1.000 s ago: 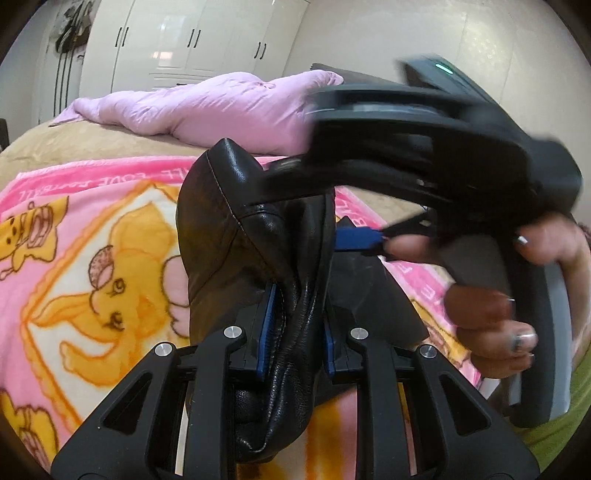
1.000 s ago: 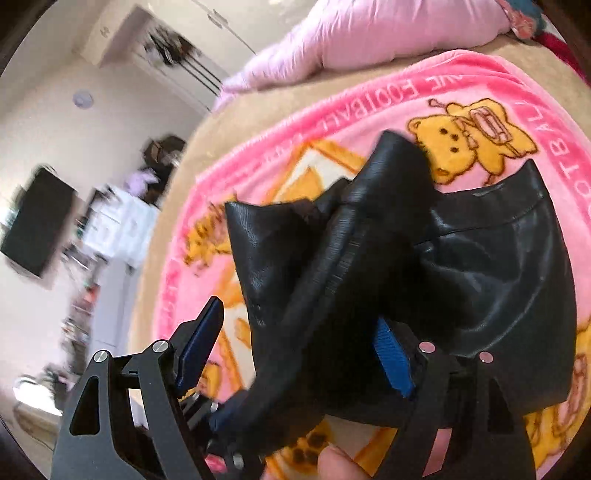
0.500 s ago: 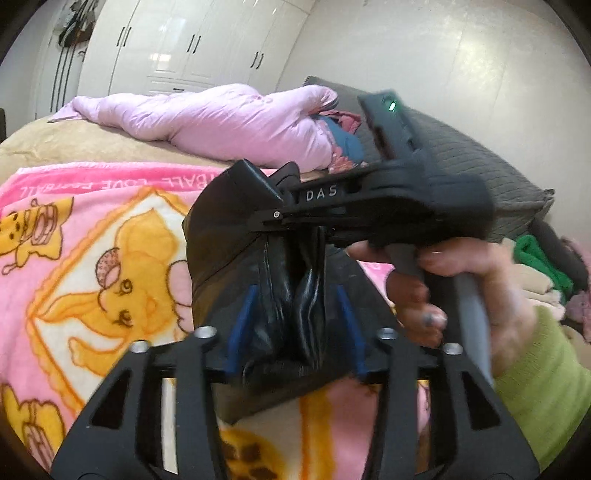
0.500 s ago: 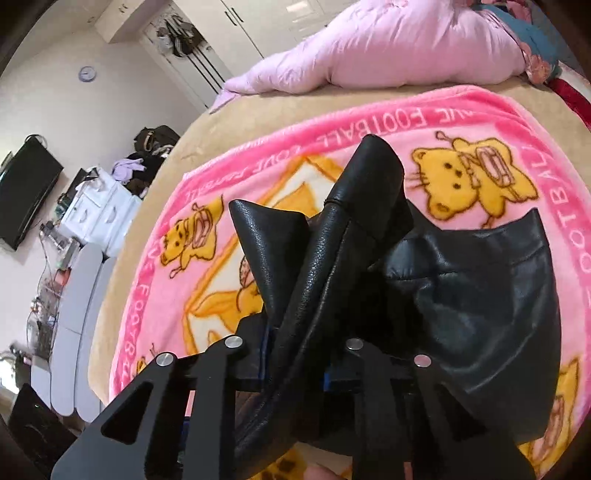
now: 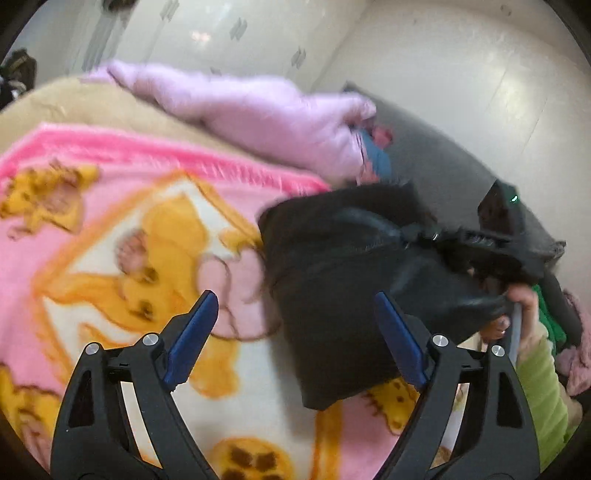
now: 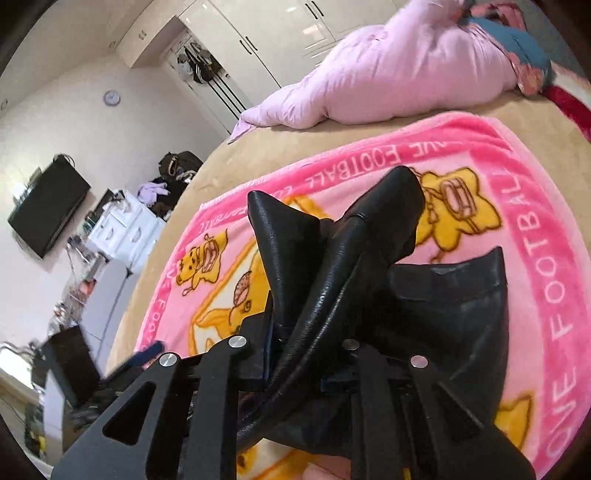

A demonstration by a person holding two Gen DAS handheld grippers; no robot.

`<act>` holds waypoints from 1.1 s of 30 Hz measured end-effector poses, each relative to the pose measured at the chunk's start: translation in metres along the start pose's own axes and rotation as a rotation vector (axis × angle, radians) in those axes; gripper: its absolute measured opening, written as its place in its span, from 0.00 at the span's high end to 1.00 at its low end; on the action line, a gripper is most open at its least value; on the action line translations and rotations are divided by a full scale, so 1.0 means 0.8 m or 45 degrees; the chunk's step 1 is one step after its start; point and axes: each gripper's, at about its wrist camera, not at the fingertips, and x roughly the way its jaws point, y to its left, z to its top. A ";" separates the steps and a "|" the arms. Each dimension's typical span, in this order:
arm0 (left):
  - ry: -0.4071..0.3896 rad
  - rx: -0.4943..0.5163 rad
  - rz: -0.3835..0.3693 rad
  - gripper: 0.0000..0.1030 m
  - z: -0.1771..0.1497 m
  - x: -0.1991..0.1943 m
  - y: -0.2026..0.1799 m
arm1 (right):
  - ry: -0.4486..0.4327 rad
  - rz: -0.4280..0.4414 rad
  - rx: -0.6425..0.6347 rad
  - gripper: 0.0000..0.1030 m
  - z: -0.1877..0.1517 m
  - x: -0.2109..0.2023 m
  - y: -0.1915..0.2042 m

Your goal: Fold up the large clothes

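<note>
Left gripper (image 5: pixel 291 328): jaws spread wide, blue pads bare, nothing between them. It hangs above the pink fleece blanket with yellow cartoon bears (image 5: pixel 110 229), with the garment just ahead and to the right of its right finger. Left view is motion-blurred.

Black leather-look garment (image 5: pixel 332 295): bunched in a thick folded bundle, partly resting on the blanket near its right side, partly lifted. In the right wrist view the same garment (image 6: pixel 443 314) rises in two peaked folds in front of the fingers, with a broader flap spread to the right over the blanket (image 6: pixel 535 258).

Right gripper (image 6: pixel 306 354): clenched on a rolled ridge of the black garment, which runs up between the fingers and hides the pads. From the left view, the right gripper (image 5: pixel 491 243) shows as a dark body with a small green light at the garment's far right edge, held by a hand in a lime-green sleeve (image 5: pixel 535 376).

Surroundings: the blanket lies on a tan bedspread (image 6: pixel 295 147); a pale lilac padded quilt (image 6: pixel 388 74) is heaped at the far edge. White wardrobe doors (image 6: pixel 258 33) stand behind, and a dark flat screen (image 6: pixel 48 206) hangs on the left wall.
</note>
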 end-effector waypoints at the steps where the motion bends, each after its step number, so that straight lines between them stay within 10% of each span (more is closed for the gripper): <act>1: 0.041 0.009 -0.005 0.24 -0.004 0.019 -0.005 | -0.004 0.010 0.016 0.85 -0.002 -0.001 -0.014; 11: 0.260 0.136 -0.032 0.23 -0.053 0.131 -0.073 | -0.051 -0.007 0.149 0.83 -0.027 -0.004 -0.128; 18: 0.254 0.291 0.065 0.18 -0.076 0.152 -0.103 | -0.125 -0.292 0.293 0.40 -0.059 -0.021 -0.175; 23: 0.238 0.303 0.076 0.18 -0.077 0.154 -0.103 | -0.313 -0.247 0.281 0.40 -0.080 -0.067 -0.136; 33: 0.244 0.362 0.119 0.18 -0.083 0.158 -0.110 | -0.078 -0.366 0.315 0.71 -0.088 0.020 -0.133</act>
